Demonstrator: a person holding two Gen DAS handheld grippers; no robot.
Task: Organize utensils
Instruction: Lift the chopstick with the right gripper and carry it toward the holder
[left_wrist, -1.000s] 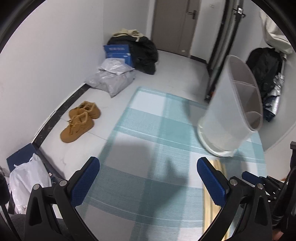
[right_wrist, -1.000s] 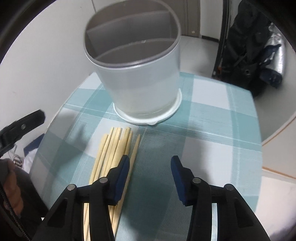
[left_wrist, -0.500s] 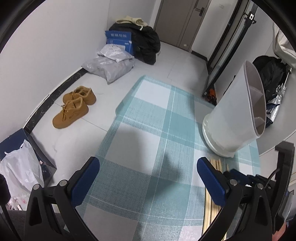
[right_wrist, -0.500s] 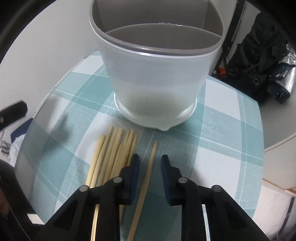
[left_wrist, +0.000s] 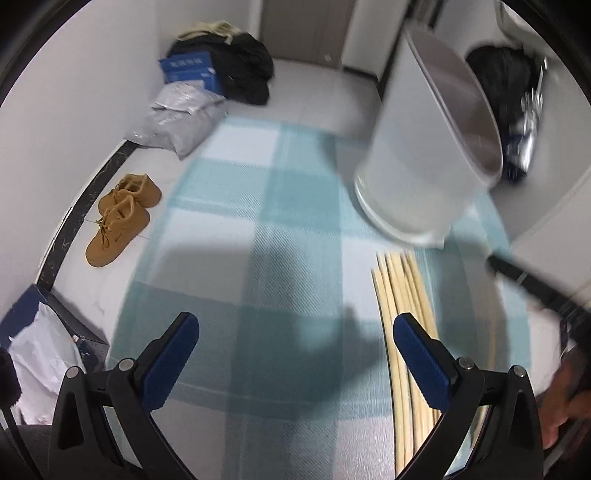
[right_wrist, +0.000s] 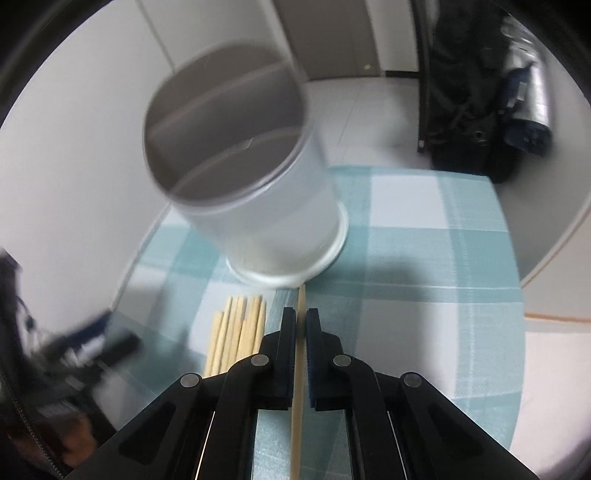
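On checked desk: right hand-held gripper jaws just closed, pinching single chopstick that points toward holder base. Remaining chopstick bundle lies flat just left of it. White divided utensil holder stands upright just beyond the tips. Left hand-held gripper spread wide, empty, above cloth beside bundle.

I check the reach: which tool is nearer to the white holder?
Right. The right tool, holding one chopstick, is just before the white holder; the left tool is farther back.
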